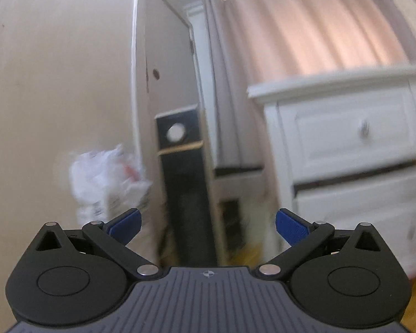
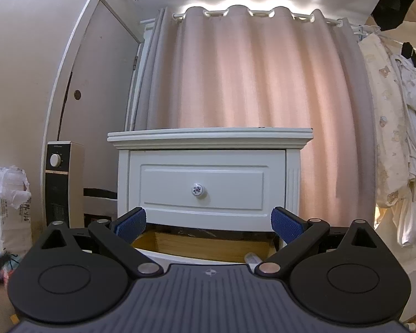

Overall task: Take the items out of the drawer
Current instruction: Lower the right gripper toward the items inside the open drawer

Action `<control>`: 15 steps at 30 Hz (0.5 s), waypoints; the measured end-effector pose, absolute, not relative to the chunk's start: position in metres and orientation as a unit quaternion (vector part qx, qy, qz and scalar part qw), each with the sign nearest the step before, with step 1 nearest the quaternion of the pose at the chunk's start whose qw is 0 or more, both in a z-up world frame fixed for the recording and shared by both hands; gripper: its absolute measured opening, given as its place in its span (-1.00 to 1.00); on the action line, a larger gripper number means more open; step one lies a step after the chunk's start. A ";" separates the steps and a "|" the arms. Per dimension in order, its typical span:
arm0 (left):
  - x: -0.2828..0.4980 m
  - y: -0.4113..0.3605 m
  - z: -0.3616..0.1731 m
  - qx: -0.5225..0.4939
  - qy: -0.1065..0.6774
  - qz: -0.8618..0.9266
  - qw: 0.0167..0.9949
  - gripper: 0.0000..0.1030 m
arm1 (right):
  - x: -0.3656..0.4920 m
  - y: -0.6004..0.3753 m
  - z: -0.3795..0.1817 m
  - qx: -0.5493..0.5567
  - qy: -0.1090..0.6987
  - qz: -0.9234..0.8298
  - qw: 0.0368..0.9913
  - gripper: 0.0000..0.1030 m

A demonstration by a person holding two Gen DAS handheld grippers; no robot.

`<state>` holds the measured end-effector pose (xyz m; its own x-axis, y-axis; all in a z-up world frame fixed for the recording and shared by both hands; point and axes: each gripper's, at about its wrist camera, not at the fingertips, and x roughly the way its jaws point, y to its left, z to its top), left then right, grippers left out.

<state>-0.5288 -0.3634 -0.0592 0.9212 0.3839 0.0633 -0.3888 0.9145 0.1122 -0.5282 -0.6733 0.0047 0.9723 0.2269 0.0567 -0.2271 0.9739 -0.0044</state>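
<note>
With fingers spread wide and holding nothing, the right gripper (image 2: 208, 223) is facing the nightstand (image 2: 208, 177) above its open lower drawer (image 2: 208, 245), so it should be dipping straight in, while the left gripper (image 1: 206, 223), equally wide, is pointing aside.

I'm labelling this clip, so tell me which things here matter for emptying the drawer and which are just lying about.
For the job:
- white nightstand
- open lower drawer
- closed top drawer, floral knob
- left hand-held gripper, open
- right hand-held gripper, open

Lying about:
- pink curtain
- black heater with dial
- white plastic bag
- hanging clothes
- door
</note>
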 end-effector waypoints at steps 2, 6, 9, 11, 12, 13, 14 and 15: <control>-0.516 -0.373 -0.053 0.038 -0.021 0.156 0.987 1.00 | -0.527 -0.674 0.003 0.003 -0.028 0.107 0.994 1.00; -0.490 -0.389 -0.042 0.021 -0.022 0.079 0.996 1.00 | -0.515 -0.674 0.001 -0.004 -0.019 0.090 0.996 1.00; -0.464 -0.394 -0.031 0.006 0.010 0.048 0.999 1.00 | -0.502 -0.672 0.005 -0.022 -0.018 0.081 0.996 1.00; -0.445 -0.395 -0.025 0.007 0.019 0.027 0.999 1.00 | -0.491 -0.671 0.008 -0.033 -0.016 0.077 0.996 1.00; -0.442 -0.401 -0.025 0.015 0.015 0.024 0.999 1.00 | -0.483 -0.670 0.009 -0.038 -0.014 0.076 0.996 1.00; -0.439 -0.407 -0.024 0.025 0.011 0.023 0.999 1.00 | -0.476 -0.668 0.010 -0.041 -0.011 0.076 0.996 1.00; -0.435 -0.409 -0.025 0.031 0.003 0.026 0.999 1.00 | -0.468 -0.666 0.010 -0.045 -0.008 0.077 0.996 1.00; -0.432 -0.410 -0.025 0.033 -0.005 0.027 0.999 1.00 | -0.461 -0.664 0.011 -0.049 -0.005 0.078 0.996 1.00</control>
